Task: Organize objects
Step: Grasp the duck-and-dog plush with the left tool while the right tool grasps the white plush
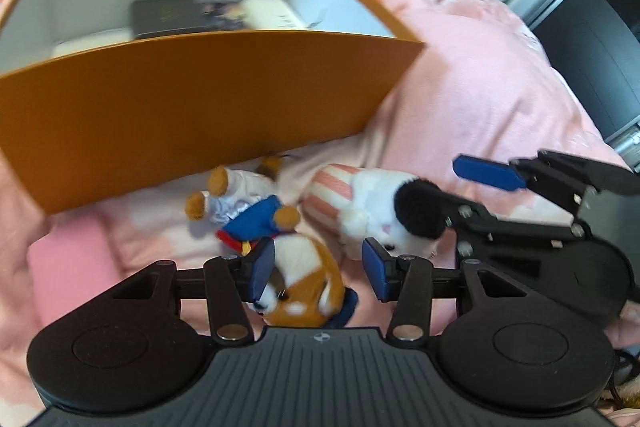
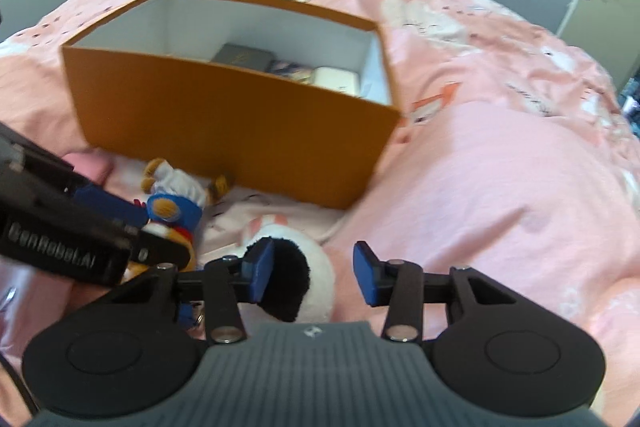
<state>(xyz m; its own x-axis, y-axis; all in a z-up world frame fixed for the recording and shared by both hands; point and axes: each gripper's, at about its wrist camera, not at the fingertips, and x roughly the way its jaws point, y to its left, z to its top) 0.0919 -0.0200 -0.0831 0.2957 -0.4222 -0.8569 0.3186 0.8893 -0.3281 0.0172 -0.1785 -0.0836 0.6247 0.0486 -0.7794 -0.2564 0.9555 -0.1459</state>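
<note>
Orange box (image 2: 224, 119) sits on a pink blanket (image 2: 500, 167). Both tools' jaws stand apart, gripping nothing: left gripper (image 1: 320, 271) over a bear toy (image 1: 304, 283), right gripper (image 2: 312, 275) over a white plush (image 2: 316, 279).

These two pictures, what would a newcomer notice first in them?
The big orange box on the pink bedding draws the eye first; it stands open, with a few flat items lying at its bottom. In front of it lie two plush toys: a brown bear in blue and white clothes and a white plush with a black ear. The left tongs and the right tongs stand open over them.
</note>
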